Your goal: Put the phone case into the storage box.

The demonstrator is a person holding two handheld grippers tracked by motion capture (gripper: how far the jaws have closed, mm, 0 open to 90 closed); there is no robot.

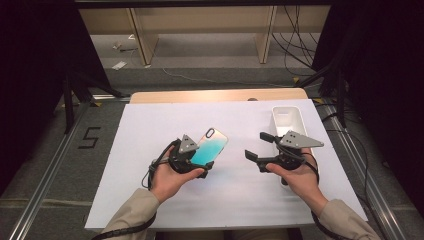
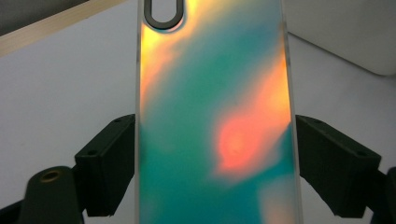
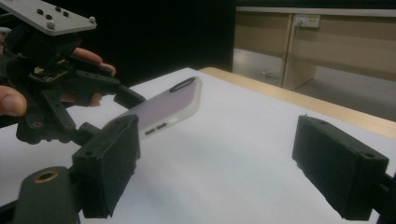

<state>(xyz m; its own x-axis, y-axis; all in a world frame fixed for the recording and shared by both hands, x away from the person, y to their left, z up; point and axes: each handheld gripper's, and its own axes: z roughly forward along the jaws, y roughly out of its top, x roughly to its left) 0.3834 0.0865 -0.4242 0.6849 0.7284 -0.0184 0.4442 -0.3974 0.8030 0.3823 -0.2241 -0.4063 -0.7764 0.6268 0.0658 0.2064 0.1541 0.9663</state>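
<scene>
The left gripper [image 1: 201, 161] is clamping the iridescent phone case [image 1: 211, 146] by its long edges, above the table's [image 1: 150, 130] left-centre, long axis pointing far-right. The right gripper [image 1: 257, 147] is hovering released to its right.

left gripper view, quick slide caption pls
Left gripper clamps an iridescent teal-and-orange phone case by its long edges above the white table cover.

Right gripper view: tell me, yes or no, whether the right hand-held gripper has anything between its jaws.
No. The right hand-held gripper has its jaws standing wide apart over bare white table cover, while the phone case sits farther off in the left hand-held gripper.
</scene>
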